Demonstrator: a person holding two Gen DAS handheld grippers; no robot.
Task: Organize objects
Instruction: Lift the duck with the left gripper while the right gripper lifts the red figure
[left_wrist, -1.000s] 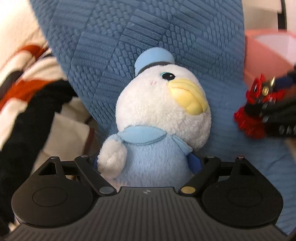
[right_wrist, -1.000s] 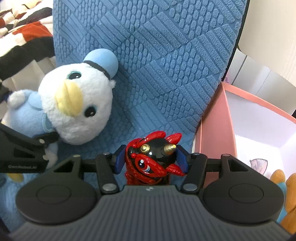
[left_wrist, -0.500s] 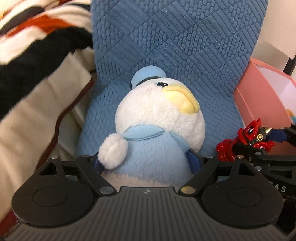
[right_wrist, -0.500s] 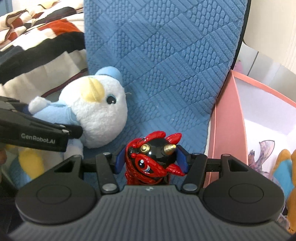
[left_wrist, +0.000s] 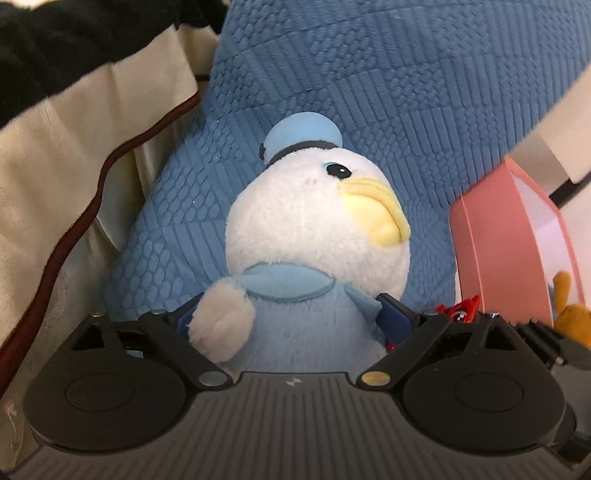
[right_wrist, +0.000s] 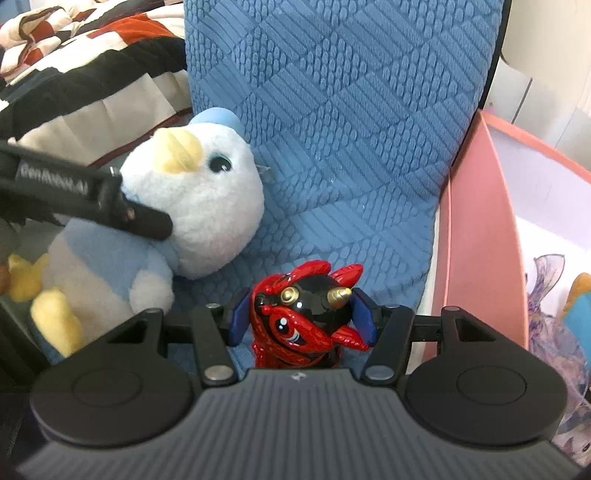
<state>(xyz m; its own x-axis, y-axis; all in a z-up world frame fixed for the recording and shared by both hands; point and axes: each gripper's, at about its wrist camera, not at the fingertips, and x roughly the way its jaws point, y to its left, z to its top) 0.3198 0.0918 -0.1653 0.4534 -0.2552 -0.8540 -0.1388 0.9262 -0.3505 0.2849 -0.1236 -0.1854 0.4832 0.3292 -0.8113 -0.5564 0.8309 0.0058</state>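
Pink box (left_wrist: 476, 236) nearer; left gripper (left_wrist: 291, 321) opening around plush duck (left_wrist: 310, 236); right gripper (right_wrist: 301, 319) clamps red figure (right_wrist: 303, 314).

A white plush duck with a pale blue hat (left_wrist: 314, 229) is straddled by the opening left tongs (left_wrist: 291, 325), against a textured blue cushion (left_wrist: 388, 85).

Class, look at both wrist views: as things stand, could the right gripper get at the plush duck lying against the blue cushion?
Probably not yet. The right gripper is shut on the red and black toy figure, so its fingers are occupied. The plush duck also sits between the fingers of the left gripper, whose jaws are opening, on the blue cushion.
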